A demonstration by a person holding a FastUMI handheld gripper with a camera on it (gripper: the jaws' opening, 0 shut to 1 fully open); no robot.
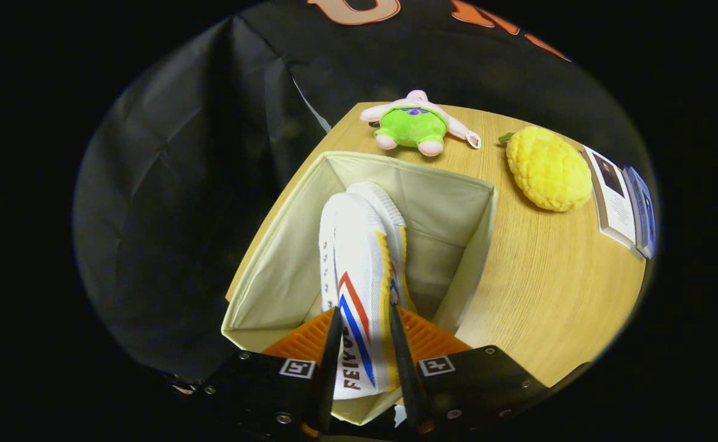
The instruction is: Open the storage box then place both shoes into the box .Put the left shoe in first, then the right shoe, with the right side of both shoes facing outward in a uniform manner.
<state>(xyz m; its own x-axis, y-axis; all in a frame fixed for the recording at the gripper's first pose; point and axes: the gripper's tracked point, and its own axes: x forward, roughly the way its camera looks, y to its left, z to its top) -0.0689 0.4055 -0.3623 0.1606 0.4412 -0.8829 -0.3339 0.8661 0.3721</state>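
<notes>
An open cream fabric storage box [457, 245] stands on the wooden table. My gripper [363, 307] is shut on a white canvas shoe [359, 258] with red and blue stripes and a yellow-edged sole, both fingers pressing its sides near the heel. The shoe hangs on its side over the box's opening, toe pointing away from me and down into the box. A second white shoe [389, 205] lies inside the box just beyond and to the right of the held one, mostly hidden by it.
Past the box on the table [549, 276] lie a green and pink plush toy [417, 126] and a yellow knitted ball-like toy [548, 169]. Books [623, 199] sit at the table's right edge. Black cloth wall stands left and behind.
</notes>
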